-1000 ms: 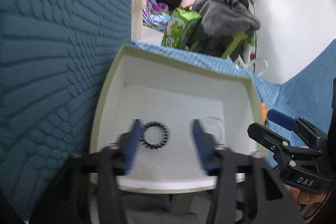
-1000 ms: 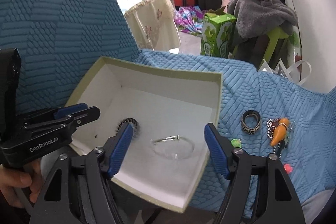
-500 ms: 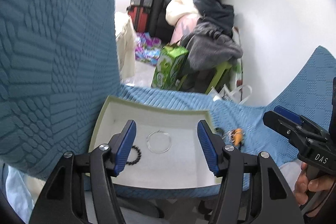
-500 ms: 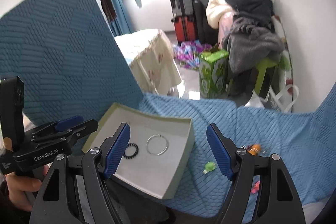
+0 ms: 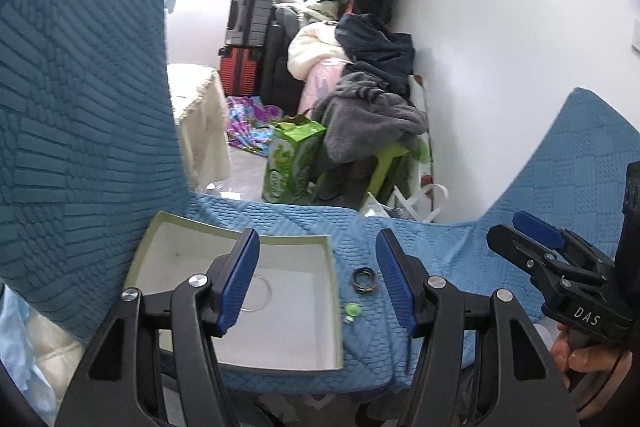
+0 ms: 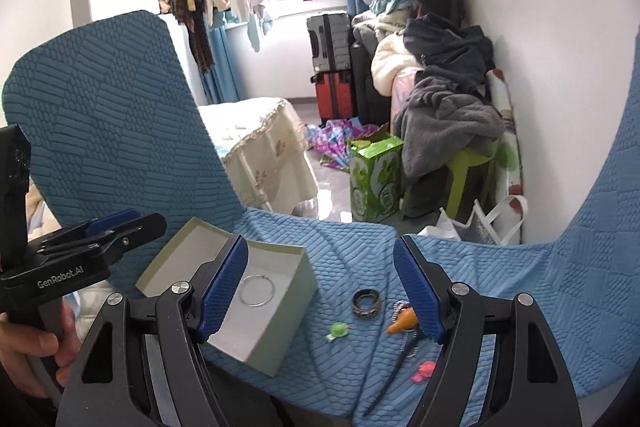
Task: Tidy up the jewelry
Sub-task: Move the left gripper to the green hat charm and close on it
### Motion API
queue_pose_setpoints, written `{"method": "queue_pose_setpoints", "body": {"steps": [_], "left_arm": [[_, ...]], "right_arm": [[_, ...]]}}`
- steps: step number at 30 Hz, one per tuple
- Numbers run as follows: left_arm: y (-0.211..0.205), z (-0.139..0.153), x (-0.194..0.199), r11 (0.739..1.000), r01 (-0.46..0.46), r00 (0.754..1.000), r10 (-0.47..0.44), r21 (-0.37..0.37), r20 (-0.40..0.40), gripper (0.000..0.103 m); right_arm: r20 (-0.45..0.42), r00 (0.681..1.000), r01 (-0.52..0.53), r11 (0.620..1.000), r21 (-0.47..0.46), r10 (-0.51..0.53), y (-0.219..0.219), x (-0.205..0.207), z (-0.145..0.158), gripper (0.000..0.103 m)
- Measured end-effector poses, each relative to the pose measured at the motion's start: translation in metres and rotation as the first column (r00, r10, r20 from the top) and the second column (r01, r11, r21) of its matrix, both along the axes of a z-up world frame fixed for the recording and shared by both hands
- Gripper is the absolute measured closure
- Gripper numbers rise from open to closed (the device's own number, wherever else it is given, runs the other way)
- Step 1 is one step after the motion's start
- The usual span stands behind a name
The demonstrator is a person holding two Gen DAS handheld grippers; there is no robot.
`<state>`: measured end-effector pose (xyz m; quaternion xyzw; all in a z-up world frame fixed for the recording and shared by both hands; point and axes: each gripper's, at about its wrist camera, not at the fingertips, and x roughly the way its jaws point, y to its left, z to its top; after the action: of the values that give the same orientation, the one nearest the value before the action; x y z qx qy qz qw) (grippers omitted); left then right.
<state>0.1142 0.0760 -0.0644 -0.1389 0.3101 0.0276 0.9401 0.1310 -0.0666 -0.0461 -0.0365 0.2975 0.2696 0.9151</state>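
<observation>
Left gripper (image 5: 318,279): jaws apart, nothing between them.
Right gripper (image 6: 320,289): jaws apart, holding nothing.
Box (image 6: 294,301): 1 thin hoop (image 6: 258,290) inside.
Ring (image 6: 365,303): on blue cover (image 6: 520,287), beside box.

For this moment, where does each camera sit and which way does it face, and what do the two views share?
Left wrist: rides the left hand-held gripper, looking forward and down at the open box on the blue cover; the right hand-held gripper and fingers show at right.
Right wrist: rides the right hand-held gripper, facing likewise; the left hand-held gripper and hand show at left.
Shared: box, wire hoop, dark ring, green trinket, cluttered room.
</observation>
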Motion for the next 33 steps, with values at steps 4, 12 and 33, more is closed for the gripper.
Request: {"method": "queue_pose_setpoints", "body": {"steps": [4,12,33], "left_arm": [[-0.019,-0.006,0.0,1.0,0.028,1.0,-0.028,-0.013,0.002,0.042],[-0.063,-0.027,0.006,0.994,0.088,0.996,-0.088,-0.058,-0.009,0.042],[-0.123,-0.126,0.056,0.994,0.11,0.98,-0.112,-0.023,-0.166,0.05]], "right_arm": [[0.014,0.999,0.033,0.999,0.01,-0.033,-0.024,-0.004,-0.005,0.029],[0.005,0.991,0.134,0.991,0.009,-0.134,-0.079,-0.003,-0.031,0.029],[-0.166,0.968,0.193,0.981,0.012,-0.188,-0.135,0.031,-0.144,0.054]]}}
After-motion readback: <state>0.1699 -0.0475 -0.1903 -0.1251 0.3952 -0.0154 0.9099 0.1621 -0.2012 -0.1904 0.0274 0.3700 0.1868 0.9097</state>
